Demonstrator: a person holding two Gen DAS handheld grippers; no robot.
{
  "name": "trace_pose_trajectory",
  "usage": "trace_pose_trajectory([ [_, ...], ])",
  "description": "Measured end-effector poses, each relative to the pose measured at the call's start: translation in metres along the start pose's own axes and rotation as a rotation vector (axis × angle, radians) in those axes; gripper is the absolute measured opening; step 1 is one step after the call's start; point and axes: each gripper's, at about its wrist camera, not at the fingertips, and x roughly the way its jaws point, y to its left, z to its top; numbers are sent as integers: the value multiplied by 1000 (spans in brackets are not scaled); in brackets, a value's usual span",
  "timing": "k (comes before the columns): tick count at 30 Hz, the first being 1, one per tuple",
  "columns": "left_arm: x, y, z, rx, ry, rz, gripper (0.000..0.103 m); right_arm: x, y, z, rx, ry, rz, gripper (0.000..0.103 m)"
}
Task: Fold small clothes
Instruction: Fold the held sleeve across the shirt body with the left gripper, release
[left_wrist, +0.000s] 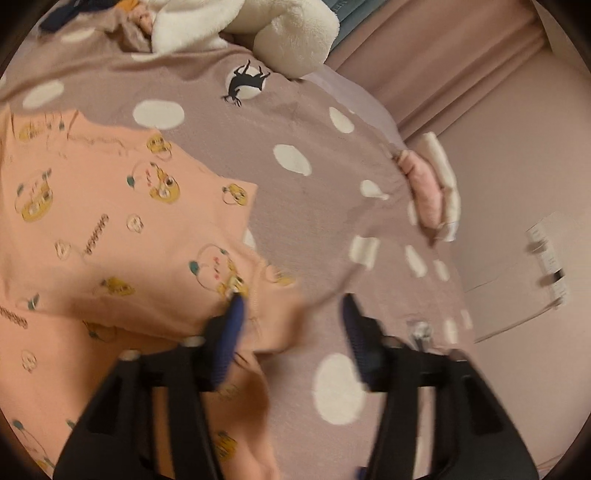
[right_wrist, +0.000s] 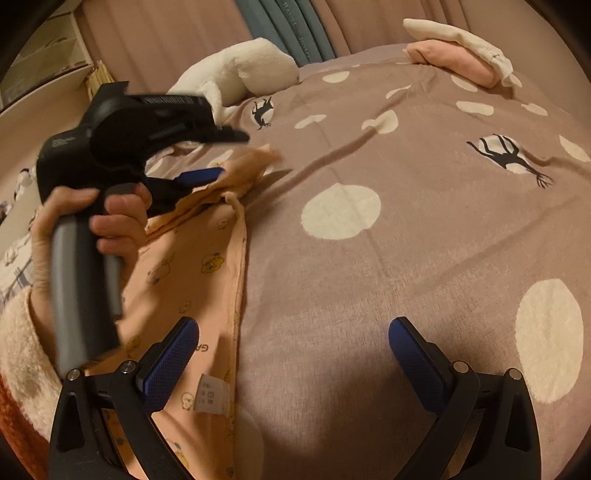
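Note:
A small peach garment (left_wrist: 110, 206) printed with yellow cartoon figures lies spread on a mauve dotted bedspread (left_wrist: 314, 122). My left gripper (left_wrist: 292, 300) is open just above the garment's right corner; its left finger hangs over the cloth and its right finger over the bedspread, with nothing pinched. In the right wrist view the same garment (right_wrist: 199, 266) runs down the left side, with a white care label (right_wrist: 208, 397) near the hem. My right gripper (right_wrist: 293, 325) is open; its left finger is over the garment's edge and its right finger over bare bedspread (right_wrist: 406, 258). A hand (right_wrist: 110, 221) holds the left gripper at the garment's far end.
A white plush toy (left_wrist: 258, 29) (right_wrist: 236, 74) lies at the head of the bed. Folded pink and cream clothes (left_wrist: 428, 192) (right_wrist: 458, 59) sit near the bed's edge. Pink curtains hang behind. A fluffy cream sleeve (right_wrist: 18, 343) fills the lower left.

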Motion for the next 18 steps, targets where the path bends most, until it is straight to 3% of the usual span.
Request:
trace_pose_trajectory([
  [3,-23,-4,-1,-8,-28,-58,84,0,1,-2,-13,0,-6,102],
  [5,-39,-9,-4,48,-47,-26,93,0,3,-3,-21,-2,-16,102],
  [12,-106,-9,-40,362,-161,252,98,-7,10,-7,-41,-34,5,102],
  [18,-170,19,-106,570,-288,465,103,-14,33,-10,-120,-57,-16,102],
])
